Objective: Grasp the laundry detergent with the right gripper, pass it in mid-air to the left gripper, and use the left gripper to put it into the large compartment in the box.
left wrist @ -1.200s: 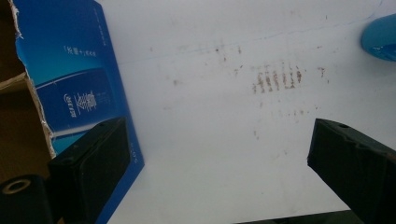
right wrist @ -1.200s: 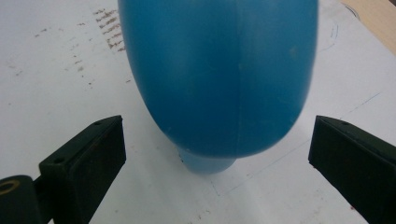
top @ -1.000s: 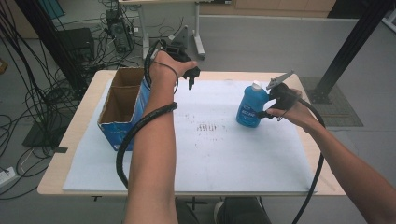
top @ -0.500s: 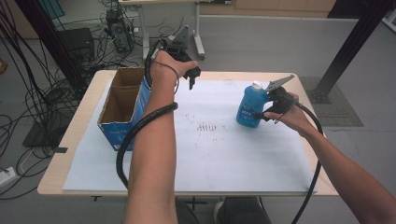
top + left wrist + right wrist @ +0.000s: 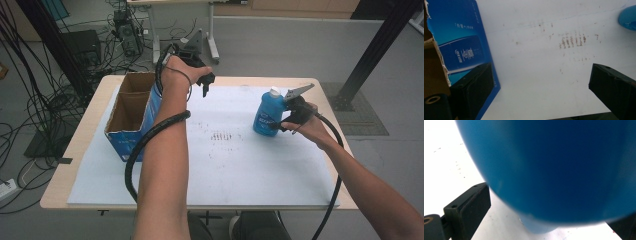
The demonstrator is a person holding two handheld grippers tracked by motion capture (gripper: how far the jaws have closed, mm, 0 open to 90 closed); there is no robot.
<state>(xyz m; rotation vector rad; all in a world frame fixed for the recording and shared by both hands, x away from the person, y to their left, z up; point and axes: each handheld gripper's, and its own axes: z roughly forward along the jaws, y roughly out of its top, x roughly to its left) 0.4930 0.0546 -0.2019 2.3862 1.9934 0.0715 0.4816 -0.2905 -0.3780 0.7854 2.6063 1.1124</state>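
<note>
Right of the cardboard box [image 5: 131, 112], the blue bottle [image 5: 266, 116] stands upright on the bench [image 5: 225, 165] between the right hand-held gripper's [image 5: 276, 125] parted jaws, awaiting a squeeze, while the left hand-held gripper [image 5: 206, 85] hovers agape beside that box.

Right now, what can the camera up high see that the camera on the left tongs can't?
The high view takes in the whole blue bottle with its white cap, standing upright with the right tongs at its side, plus both arms, the brown inside of the cardboard box and the floor cables.

The left gripper view gives a close look at the left tongs, jaws wide apart with nothing between them, and the print on the box's blue side.

Both share the white mat with its brown speckled marks, the box, and at least an edge of the bottle.
</note>
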